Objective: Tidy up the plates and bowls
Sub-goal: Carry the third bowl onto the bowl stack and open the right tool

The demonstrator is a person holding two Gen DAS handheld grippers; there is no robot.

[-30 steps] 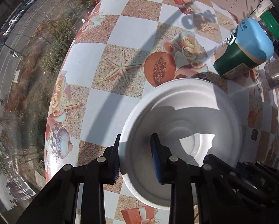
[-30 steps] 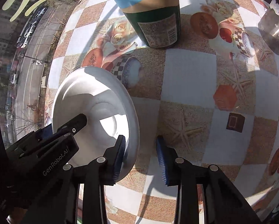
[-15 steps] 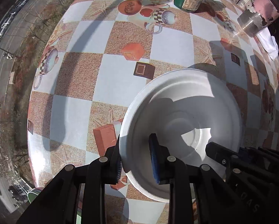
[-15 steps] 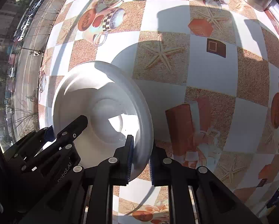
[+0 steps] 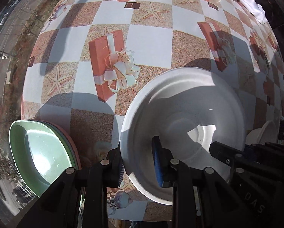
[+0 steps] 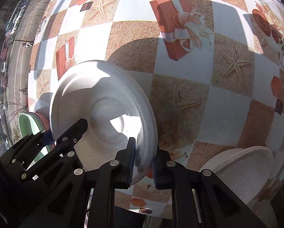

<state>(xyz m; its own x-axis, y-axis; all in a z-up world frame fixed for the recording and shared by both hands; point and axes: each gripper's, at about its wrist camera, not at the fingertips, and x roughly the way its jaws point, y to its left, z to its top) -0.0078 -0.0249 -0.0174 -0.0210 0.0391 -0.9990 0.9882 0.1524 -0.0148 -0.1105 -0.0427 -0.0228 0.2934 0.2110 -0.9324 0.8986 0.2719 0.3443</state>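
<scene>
Only "DAS" reads, in pale letters on the right gripper [image 5: 256, 207] body.

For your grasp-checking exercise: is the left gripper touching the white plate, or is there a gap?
Touching. The left wrist view shows the left gripper shut on the white plate, one blue-padded finger inside the plate and the other outside its rim.

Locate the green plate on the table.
In the left wrist view, the glossy green plate sits lower left, atop a pink plate, left of the claw-held white foam plate.
</scene>
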